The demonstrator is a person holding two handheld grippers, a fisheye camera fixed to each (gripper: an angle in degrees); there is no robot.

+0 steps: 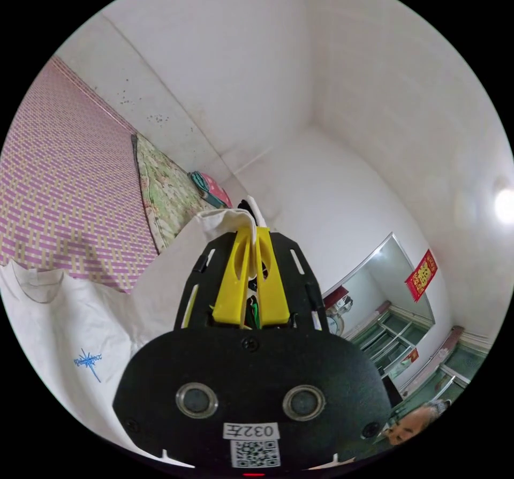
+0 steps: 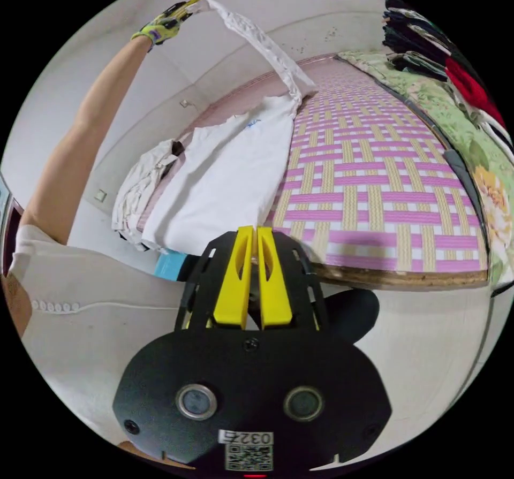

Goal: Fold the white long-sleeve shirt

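White walls and a white ceiling close in a small room, and most of the floor space goes to a bed covered by a woven mat in pink, white and tan checks. Along the bed's far right side lies a floral quilt with a stack of dark and red clothes on it.

On the left part of the mat the white long-sleeve shirt lies spread out, its hem toward the near edge and a small blue print near the chest. One sleeve rises off the bed in a taut strip — its cuff end is pinched high in the air by the left hand-held gripper, whose yellow jaws are pressed together on the white fabric in the left gripper view. In the right gripper view that same gripper appears at the end of a raised bare arm, gripped by a hand in a yellow-green glove.

Beside the shirt, at the bed's left edge, sits a crumpled pile of pale cloth.

The right hand-held gripper hangs off the near edge of the bed, well apart from the shirt — its yellow jaws meet at the tips with nothing between them. The person's white garment shows at near left.

A framed mirror leans on the wall, with a red hanging beside it.
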